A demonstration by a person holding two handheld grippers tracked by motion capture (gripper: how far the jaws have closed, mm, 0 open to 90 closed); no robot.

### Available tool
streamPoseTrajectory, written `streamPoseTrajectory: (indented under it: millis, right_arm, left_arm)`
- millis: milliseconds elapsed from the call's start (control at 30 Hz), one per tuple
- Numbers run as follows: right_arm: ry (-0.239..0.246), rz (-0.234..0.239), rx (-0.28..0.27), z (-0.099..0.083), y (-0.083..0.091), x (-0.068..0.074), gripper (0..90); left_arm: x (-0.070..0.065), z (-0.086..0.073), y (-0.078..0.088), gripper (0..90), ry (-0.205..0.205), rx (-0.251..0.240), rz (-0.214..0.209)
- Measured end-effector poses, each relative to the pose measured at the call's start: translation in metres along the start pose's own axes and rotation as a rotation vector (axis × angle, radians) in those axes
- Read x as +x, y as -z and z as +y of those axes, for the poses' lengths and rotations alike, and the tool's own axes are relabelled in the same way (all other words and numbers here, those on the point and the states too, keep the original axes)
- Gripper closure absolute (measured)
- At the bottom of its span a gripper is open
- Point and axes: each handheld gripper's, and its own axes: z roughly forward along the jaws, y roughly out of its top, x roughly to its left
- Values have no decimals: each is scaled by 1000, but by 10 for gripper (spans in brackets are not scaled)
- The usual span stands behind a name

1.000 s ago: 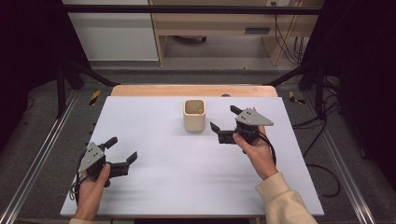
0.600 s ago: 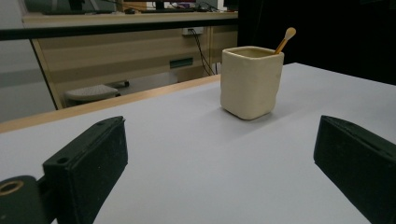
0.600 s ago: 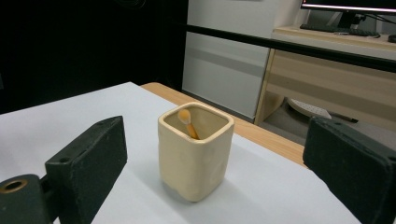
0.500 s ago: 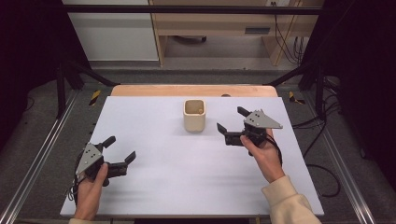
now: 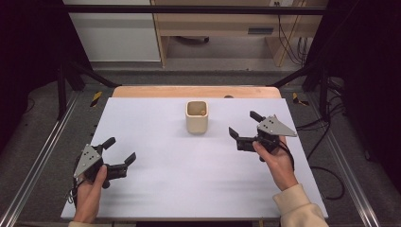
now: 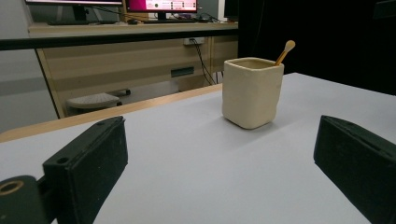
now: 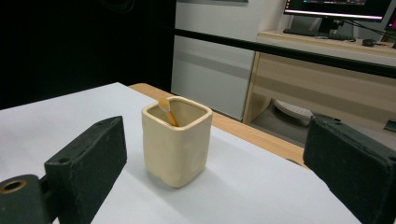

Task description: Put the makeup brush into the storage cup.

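A cream square cup (image 5: pixel 196 117) (image 6: pixel 252 91) (image 7: pixel 176 139) stands upright on the white table (image 5: pixel 189 184), toward the back middle. A small wooden stick (image 6: pixel 284 51) (image 7: pixel 167 113) leans inside it, its rounded tip above the rim. My right gripper (image 5: pixel 245 125) (image 7: pixel 215 168) is open to the right of the cup, a short way off, jaws pointing toward it and holding nothing. Near the front left corner, my left gripper (image 5: pixel 119 150) (image 6: pixel 219 168) is open and empty, far from the cup.
A wooden strip (image 5: pixel 196 91) runs along the table's back edge. Metal rails (image 5: pixel 42 156) flank the table on both sides. Behind it stand a desk with monitors (image 6: pixel 159 5) (image 7: pixel 336 9) and trailing cables (image 5: pixel 326 170).
My right gripper has drawn back to the right and toward the front, away from the cup. The left gripper has stayed where it was.
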Motion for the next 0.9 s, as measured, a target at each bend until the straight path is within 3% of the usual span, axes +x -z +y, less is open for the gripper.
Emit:
streamPoseTrajectory:
  millis: [533,900]
  right_arm:
    - [34,-76,-18,-21,24,-12,68]
    - [64,-75,-24,-29,36,-16,68]
  left_arm:
    - [4,1,3,23,5,-22,-3]
    - [7,1,6,23,5,-33,6]
